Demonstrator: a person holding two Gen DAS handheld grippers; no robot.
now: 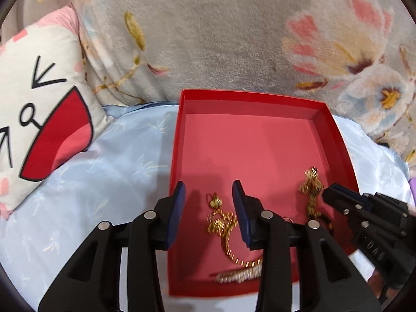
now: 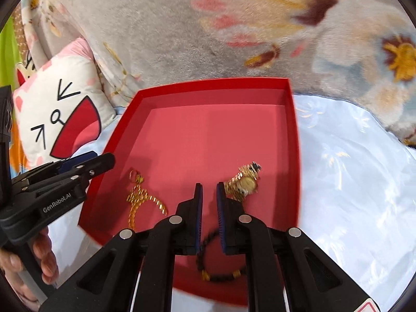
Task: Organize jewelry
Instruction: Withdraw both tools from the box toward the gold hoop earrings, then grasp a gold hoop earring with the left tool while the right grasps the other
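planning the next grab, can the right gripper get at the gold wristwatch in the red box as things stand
Probably yes. The gold wristwatch lies uncovered on the floor of the open red cardboard box, just right of the right gripper; nothing lies over it. The jaws look nearly shut, so they would need to open first.

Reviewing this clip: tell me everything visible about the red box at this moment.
The red box is a shallow, open rectangular tray, apparently cardboard, with darker red walls and a matte pinkish-red floor. It lies flat on pale blue satin bedding, its far edge near a grey floral blanket. Inside, towards the near end, lie a gold chain, a gold watch, a dark beaded bracelet and a pale sparkly piece. The far half is bare. No lid shows.
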